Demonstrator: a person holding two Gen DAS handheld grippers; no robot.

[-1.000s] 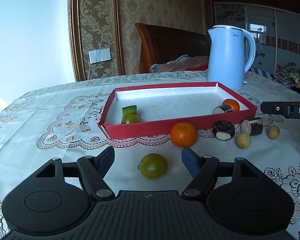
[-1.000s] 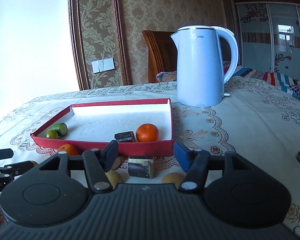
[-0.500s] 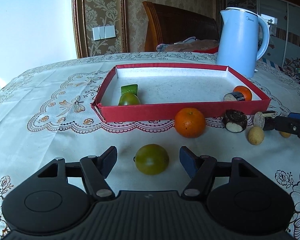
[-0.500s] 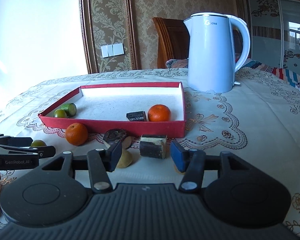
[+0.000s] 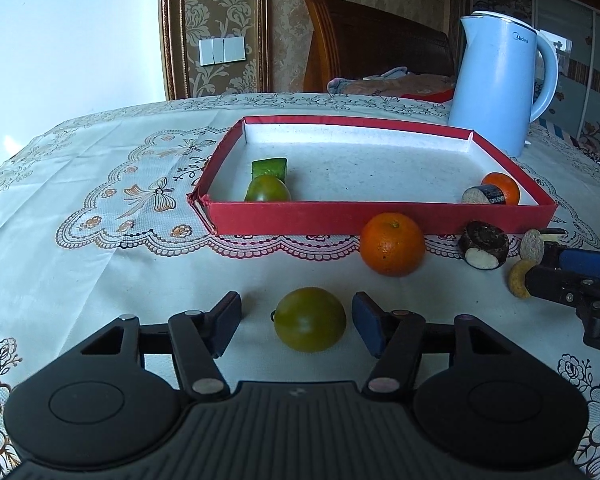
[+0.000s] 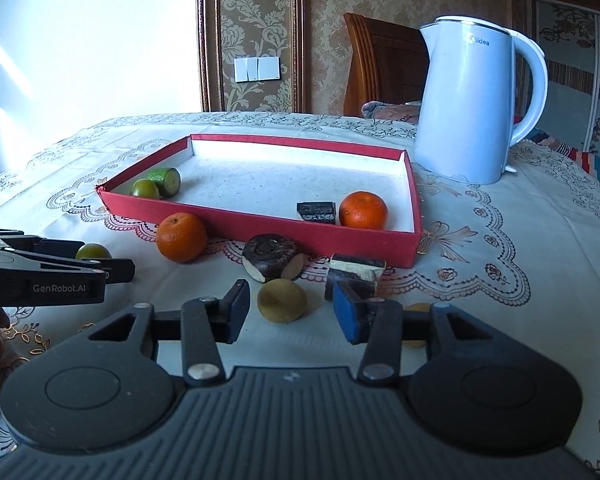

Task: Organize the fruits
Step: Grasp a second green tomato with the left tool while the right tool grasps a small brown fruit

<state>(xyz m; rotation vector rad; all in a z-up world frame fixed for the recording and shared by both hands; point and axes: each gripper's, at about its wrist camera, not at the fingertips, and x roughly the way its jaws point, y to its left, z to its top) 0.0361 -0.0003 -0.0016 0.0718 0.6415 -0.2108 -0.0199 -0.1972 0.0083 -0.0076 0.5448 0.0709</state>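
Note:
A red tray holds a green tomato, a cucumber piece, an orange and a dark piece. My left gripper is open around a green tomato on the cloth, apart from it. An orange lies in front of the tray. My right gripper is open around a small tan fruit, not touching. Dark pieces lie just beyond.
A blue kettle stands behind the tray's right corner. A wooden chair is behind the table. Another tan fruit sits behind my right finger. The left gripper shows in the right wrist view.
Both grippers have moved forward and lower. The green tomato now sits between the left fingers, and the tan fruit between the right fingers. Both stay open.

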